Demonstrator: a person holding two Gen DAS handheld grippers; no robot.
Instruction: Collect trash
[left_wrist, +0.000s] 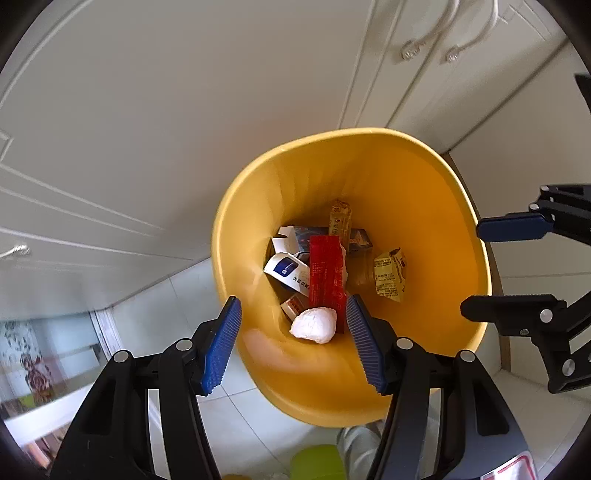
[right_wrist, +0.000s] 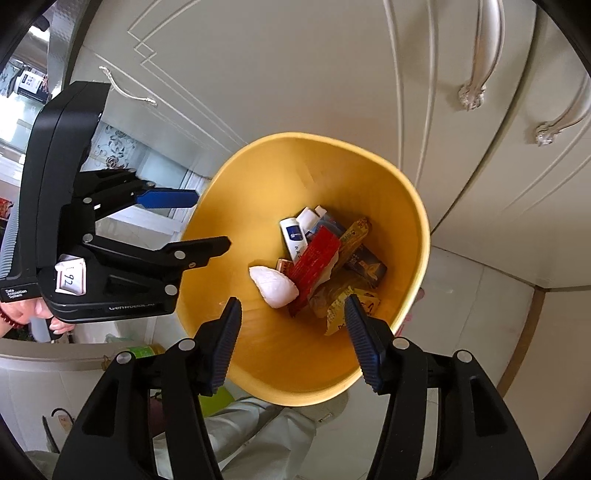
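Trash sits piled at the bottom of the yellow bin (left_wrist: 424, 206): a red box (left_wrist: 327, 271) in the middle, a white crumpled wad (left_wrist: 314, 325) against the near wall, a white and blue carton (left_wrist: 286, 271) on the left, and yellow wrappers (left_wrist: 389, 275) toward the right wall. Both grippers hang over the bin's opening, nothing in either. The left gripper (left_wrist: 293, 338) has its blue pads spread apart and empty, same with the right gripper (right_wrist: 291, 339). Cream cabinet doors (left_wrist: 166, 110) stand behind the bin.
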